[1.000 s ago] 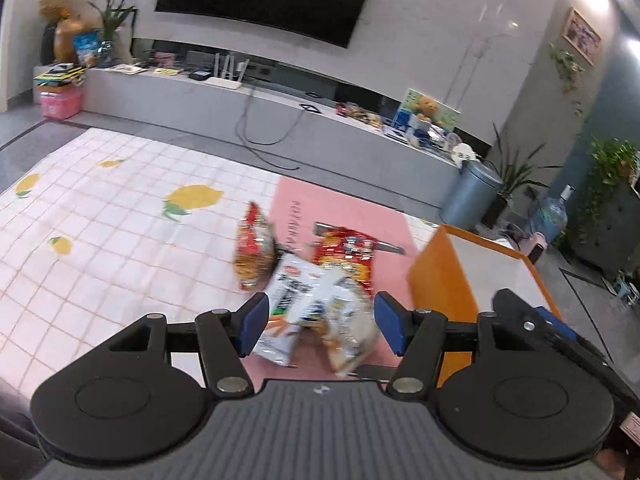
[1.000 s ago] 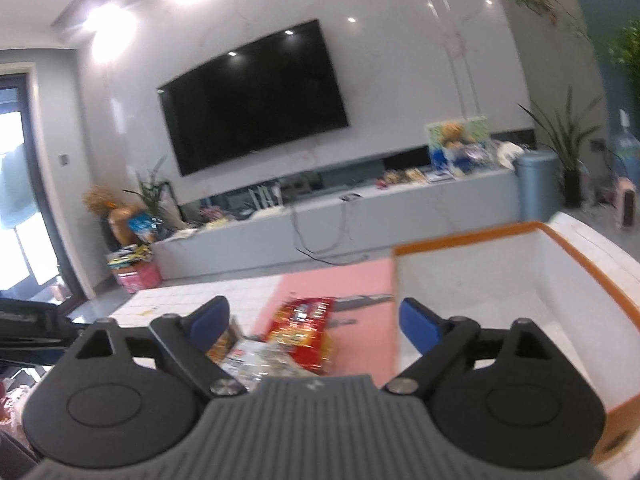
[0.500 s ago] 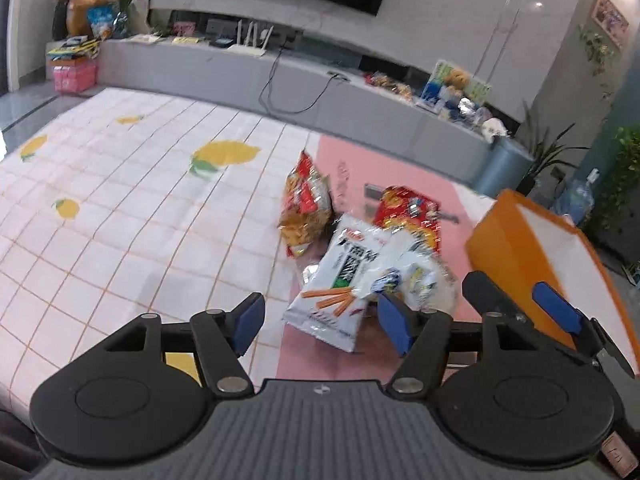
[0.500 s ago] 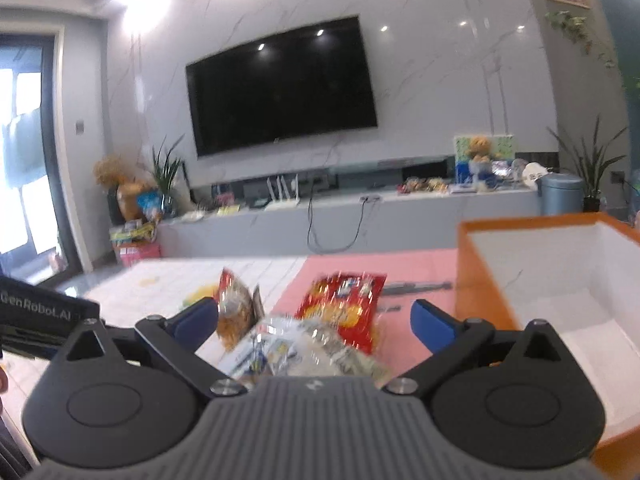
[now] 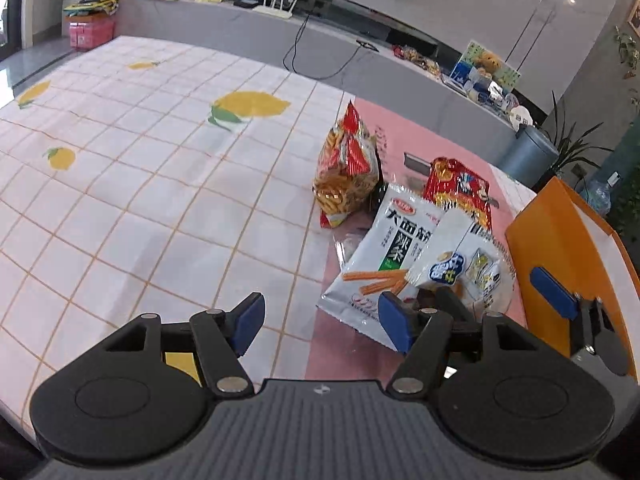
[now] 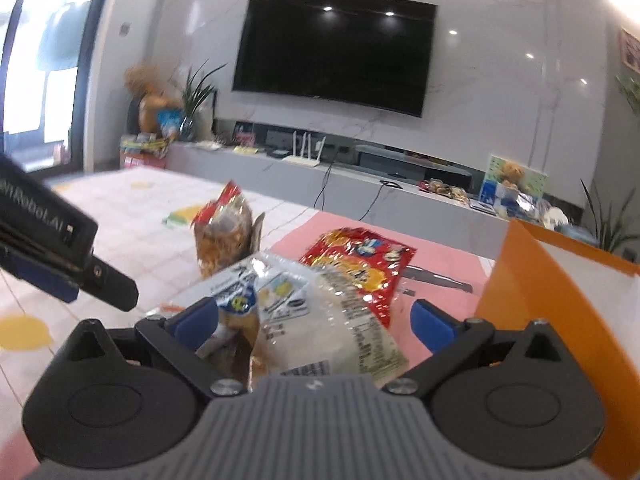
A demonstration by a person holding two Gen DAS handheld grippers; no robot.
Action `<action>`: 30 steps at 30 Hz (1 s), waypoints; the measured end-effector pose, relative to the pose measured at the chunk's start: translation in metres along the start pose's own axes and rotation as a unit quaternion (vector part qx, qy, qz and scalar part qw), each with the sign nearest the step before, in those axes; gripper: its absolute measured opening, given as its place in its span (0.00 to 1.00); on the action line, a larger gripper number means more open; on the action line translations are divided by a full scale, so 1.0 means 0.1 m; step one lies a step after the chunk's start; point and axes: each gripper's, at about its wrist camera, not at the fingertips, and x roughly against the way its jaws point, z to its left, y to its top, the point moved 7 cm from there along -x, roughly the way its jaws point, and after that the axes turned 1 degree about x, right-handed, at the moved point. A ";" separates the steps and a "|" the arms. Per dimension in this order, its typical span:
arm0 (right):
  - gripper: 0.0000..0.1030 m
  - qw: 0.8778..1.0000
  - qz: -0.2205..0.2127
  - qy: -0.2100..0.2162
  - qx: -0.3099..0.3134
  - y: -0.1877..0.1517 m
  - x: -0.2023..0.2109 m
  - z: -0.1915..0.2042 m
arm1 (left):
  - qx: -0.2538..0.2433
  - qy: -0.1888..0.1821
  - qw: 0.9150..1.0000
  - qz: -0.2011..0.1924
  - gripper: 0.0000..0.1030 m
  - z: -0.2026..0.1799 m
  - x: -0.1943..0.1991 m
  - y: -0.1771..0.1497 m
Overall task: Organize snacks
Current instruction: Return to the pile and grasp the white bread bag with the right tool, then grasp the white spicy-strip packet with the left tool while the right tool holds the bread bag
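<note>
The right gripper [image 6: 314, 318] hung with its jaws wide, straddling the near end of the clear-wrapped snack pack [image 6: 320, 316] without pressing it. The left gripper [image 5: 320, 320], whose jaws had just been opening, held nothing and stood over the tablecloth [image 5: 140, 184], its right pad at the corner of the white spicy-strip packet [image 5: 384, 256]. That packet lay under the clear pack on the pink mat [image 5: 348, 356]; beyond them lay the red snack bag [image 5: 460, 190], and the bag of orange sticks [image 5: 346, 172] stood upright. The orange bin [image 6: 532, 280] sat just beside the pile on the right. Closing now would likely pinch only slippery film, so the pack could slide free, or drag the overlapped packet along with it.
</note>
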 end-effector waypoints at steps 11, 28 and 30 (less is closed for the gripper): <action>0.96 1.000 0.012 0.010 0.021 -0.01 -0.24 0.06 | 0.005 0.021 1.000 -0.009 0.74 0.11 0.02 0.04; 0.60 0.999 0.019 0.036 0.000 -0.02 -0.25 0.05 | -0.024 0.022 0.999 -0.015 0.74 -0.04 0.08 0.04; 0.55 1.000 0.013 0.023 0.005 0.00 -0.21 0.04 | -0.026 0.022 0.999 -0.017 0.74 -0.04 0.09 0.04</action>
